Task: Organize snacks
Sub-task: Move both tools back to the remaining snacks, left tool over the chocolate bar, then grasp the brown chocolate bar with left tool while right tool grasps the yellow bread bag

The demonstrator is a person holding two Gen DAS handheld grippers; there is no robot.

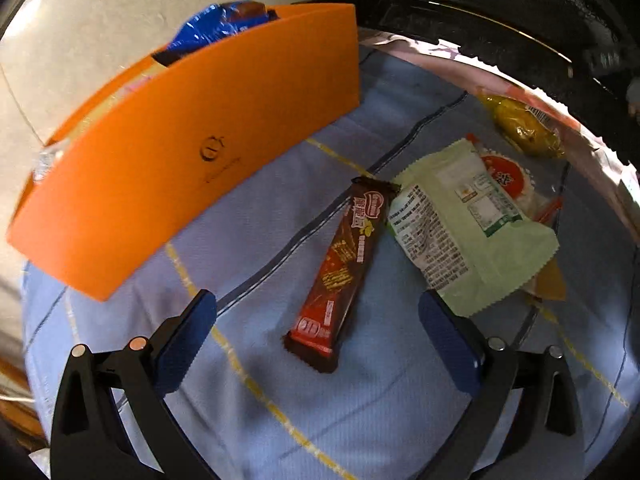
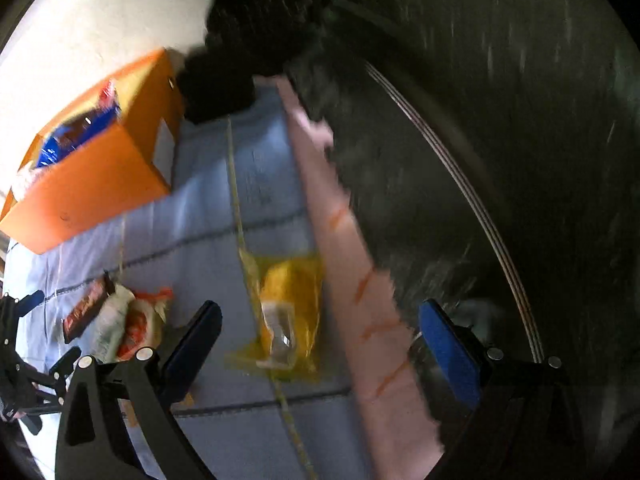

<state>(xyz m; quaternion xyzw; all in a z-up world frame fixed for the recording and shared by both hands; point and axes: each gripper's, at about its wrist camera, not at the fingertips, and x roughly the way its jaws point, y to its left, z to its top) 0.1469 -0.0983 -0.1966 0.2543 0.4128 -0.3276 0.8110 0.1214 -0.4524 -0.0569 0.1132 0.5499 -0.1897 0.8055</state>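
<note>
Both grippers gape wide, empty. The left gripper (image 1: 318,314) straddles the chocolate bar (image 1: 340,272) on the cloth (image 1: 360,400); the right gripper (image 2: 320,334) frames, seemingly, a yellow packet (image 2: 290,312). Next: descend, pinch, carry to the orange box (image 1: 192,152).

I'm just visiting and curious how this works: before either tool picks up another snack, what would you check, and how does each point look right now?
1. Left gripper jaws open: ok, nothing between the pads.
2. Chocolate bar lined up with the left jaws: ok, it lies flat on the cloth between them.
3. Right gripper jaws open: ok, wide and empty.
4. Yellow packet under the right jaws: ok, though the picture is blurred.
5. Green packet clear of the bar: not ok, its edge appears to touch the bar.
6. Room left in the orange box: cannot tell; a blue packet sticks out.
</note>
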